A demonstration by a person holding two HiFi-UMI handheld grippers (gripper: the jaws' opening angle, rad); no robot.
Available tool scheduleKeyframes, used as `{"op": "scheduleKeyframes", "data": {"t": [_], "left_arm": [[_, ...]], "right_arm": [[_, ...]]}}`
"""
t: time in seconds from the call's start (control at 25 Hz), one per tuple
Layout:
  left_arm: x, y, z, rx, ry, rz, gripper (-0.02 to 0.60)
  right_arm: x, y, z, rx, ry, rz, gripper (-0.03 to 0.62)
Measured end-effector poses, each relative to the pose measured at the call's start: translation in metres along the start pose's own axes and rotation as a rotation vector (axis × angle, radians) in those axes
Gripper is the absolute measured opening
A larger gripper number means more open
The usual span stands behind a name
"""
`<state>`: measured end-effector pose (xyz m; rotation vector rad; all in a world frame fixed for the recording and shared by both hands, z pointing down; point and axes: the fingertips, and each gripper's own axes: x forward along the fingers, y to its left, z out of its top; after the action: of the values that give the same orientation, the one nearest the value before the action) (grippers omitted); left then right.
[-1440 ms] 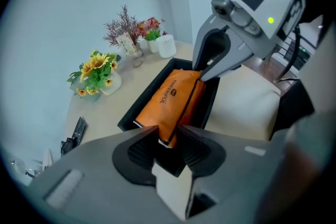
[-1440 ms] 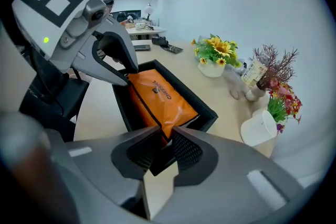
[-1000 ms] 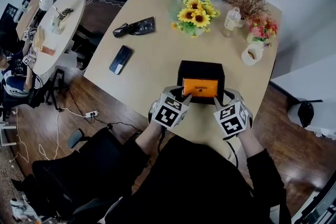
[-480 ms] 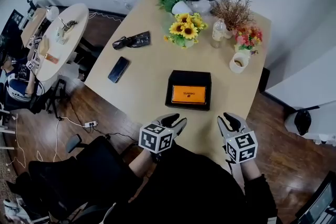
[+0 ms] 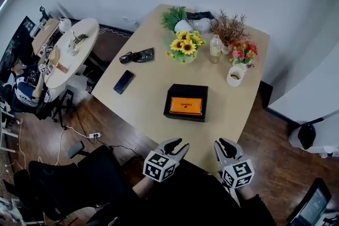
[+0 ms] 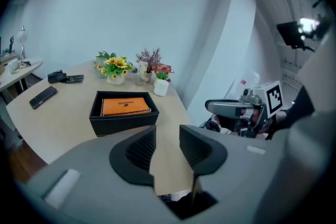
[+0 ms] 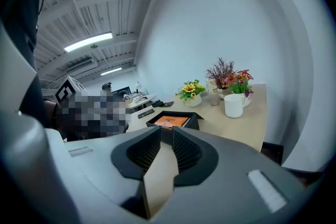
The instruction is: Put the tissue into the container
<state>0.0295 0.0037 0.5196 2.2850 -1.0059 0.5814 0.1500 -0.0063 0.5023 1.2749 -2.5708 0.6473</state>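
The left gripper (image 5: 179, 144) is hovering just off the near edge of the tabletop (image 5: 153, 79), its jaws sitting all but closed with nothing between them. Ahead, near the middle of the tabletop, the orange tissue pack (image 5: 186, 106) is lying flat inside the black container (image 5: 185, 88), so the task is looking done, with nothing appearing left to place. The right gripper (image 5: 225, 144) is hanging beside the left one, its jaws closing on empty air. Counting: two grippers, one container, one tissue pack
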Motion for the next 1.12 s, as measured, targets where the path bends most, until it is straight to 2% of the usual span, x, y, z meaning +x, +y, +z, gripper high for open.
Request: {"op": "scheduleKeyframes", "data": {"t": [0.2,0.44,0.68,0.92,1.12], "left_arm": [[0.001,-0.011,0.004,0.034,-0.022,-0.053,0.121],[-0.005,-0.005,0.017,0.123,-0.044,-0.086,0.121],[-0.01,0.009,0.014,0.086,-0.032,-0.111,0.121],[-0.008,0.011,0.011,0.1,-0.021,-0.146,0.121],[-0.008,0.013,0.008,0.109,-0.002,-0.156,0.121]], "right_arm": [[0.0,0.022,0.001,-0.073,-0.004,0.038,0.071],[0.001,0.03,0.025,-0.106,-0.065,-0.001,0.059],[0.005,0.036,0.029,-0.108,-0.069,-0.039,0.058],[0.002,0.031,0.032,-0.069,-0.064,-0.101,0.058],[0.003,0.032,0.034,-0.065,-0.062,-0.119,0.058]]}}
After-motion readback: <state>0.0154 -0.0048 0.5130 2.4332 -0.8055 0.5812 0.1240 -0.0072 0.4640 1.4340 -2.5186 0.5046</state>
